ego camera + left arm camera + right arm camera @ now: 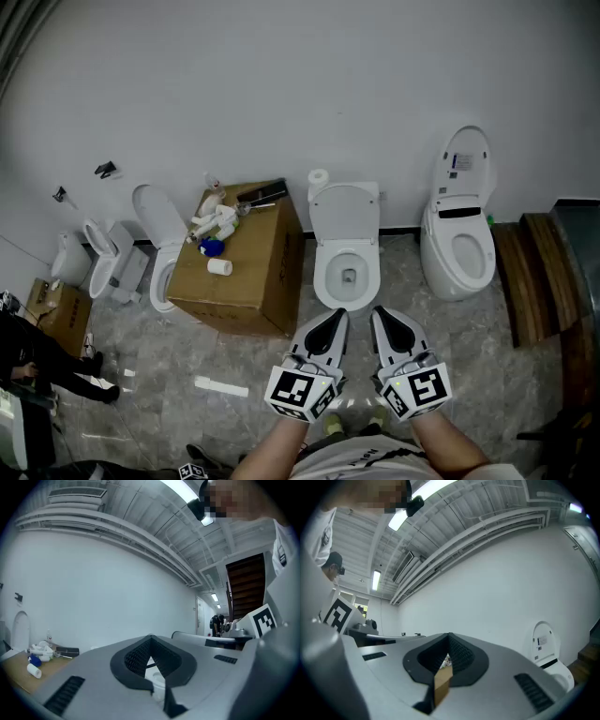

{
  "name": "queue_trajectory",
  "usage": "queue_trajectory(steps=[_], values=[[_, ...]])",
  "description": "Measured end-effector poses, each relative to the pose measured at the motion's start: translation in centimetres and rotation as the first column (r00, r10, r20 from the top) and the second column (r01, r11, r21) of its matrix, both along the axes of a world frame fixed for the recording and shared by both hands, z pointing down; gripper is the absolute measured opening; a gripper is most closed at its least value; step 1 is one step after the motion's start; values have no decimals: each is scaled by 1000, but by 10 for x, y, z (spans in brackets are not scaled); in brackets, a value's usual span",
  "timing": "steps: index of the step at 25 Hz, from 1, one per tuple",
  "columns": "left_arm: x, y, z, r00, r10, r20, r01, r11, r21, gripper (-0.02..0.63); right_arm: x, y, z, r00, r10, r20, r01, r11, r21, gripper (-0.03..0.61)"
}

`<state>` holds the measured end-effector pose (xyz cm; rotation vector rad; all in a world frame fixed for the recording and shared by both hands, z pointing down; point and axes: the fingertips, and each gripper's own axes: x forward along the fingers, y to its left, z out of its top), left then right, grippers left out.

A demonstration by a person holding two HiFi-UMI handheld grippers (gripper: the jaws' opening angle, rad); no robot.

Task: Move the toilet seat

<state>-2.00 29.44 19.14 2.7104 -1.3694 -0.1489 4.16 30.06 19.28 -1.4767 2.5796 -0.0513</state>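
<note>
Nearest, the left tool [336,319] and the right tool [382,319] hover side by side just before the middle toilet [372,195], each with its jaws pressed together on nothing. The toilet seat [322,270] lies round that toilet's bowl, the lid [344,214] upright behind it. A cardboard box [246,277] stands just left of the toilet; another toilet [459,248] stands well to its right.

Surrounding clutter
A cardboard box [239,281] carrying bottles [216,225] stands ahead-left of the left gripper [339,316]; wooden planks [530,277] lie right of the right gripper [382,314].
</note>
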Motion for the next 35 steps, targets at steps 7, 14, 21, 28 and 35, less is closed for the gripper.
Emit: queue_trajectory(steps=[7, 14, 21, 28, 35], values=[[-2, 0, -1, 1000, -5, 5, 5, 1000, -1, 8, 1, -1, 2, 1000, -2, -12, 2, 1000, -10, 15], [4, -1, 7, 1000, -10, 9, 10, 1000, -16, 8, 5, -3, 8, 1000, -21, 15, 22, 999, -35, 15], [17, -4, 19, 999, -21, 36, 23, 999, -32, 8, 17, -8, 18, 999, -34, 38, 36, 998, -48, 17], [26, -17, 29, 995, -73, 68, 75, 996, -39, 8, 32, -18, 28, 999, -49, -15, 49, 998, -31, 17], [32, -35, 56, 985, -104, 141, 115, 991, -69, 8, 47, -32, 52, 996, -40, -81, 37, 998, -42, 17]])
